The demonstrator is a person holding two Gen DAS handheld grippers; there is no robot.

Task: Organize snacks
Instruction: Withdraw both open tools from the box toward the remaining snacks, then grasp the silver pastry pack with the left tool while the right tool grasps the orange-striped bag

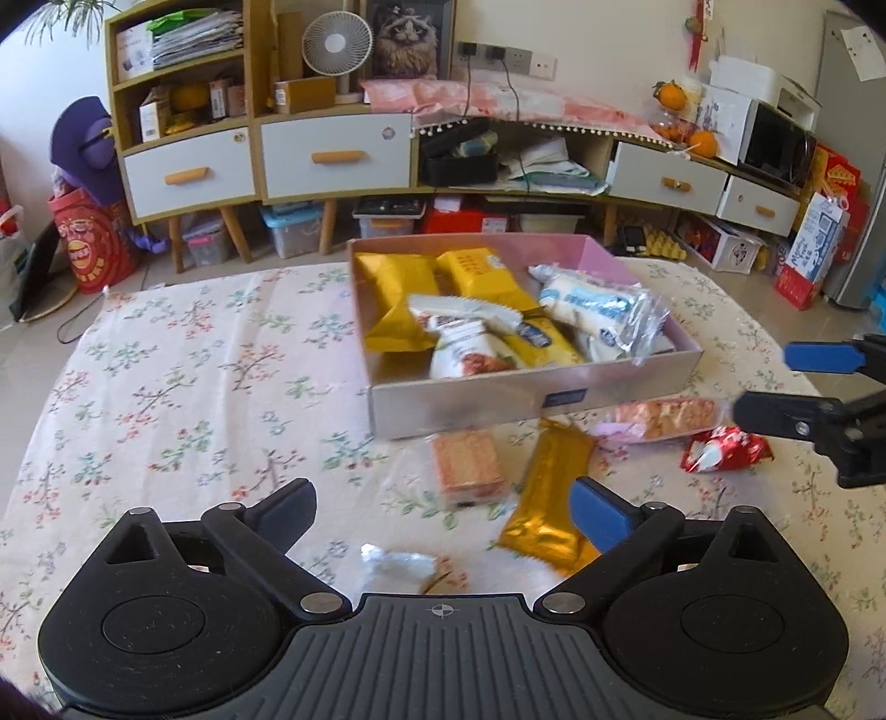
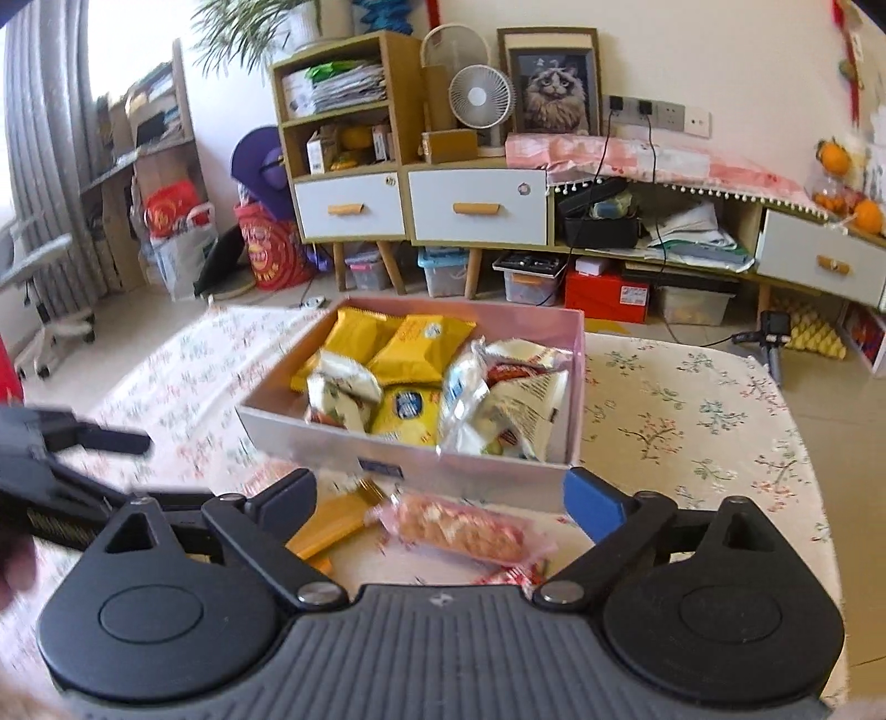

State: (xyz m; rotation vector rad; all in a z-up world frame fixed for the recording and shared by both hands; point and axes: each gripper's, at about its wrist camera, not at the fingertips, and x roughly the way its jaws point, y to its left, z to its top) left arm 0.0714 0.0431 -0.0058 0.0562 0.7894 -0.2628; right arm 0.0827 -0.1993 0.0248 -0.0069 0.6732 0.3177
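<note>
A pink cardboard box on the floral tablecloth holds several yellow and white snack packs. In front of it lie a clear-wrapped biscuit pack, a gold wrapper, a pink pack of orange crackers, a red-and-white pack and a small silver pack. My left gripper is open and empty above the loose snacks. My right gripper is open and empty, its jaws on either side of the cracker pack.
Behind the table stand low cabinets with white drawers, a fan, storage bins on the floor and a fridge at the right. The table edge runs close on the right.
</note>
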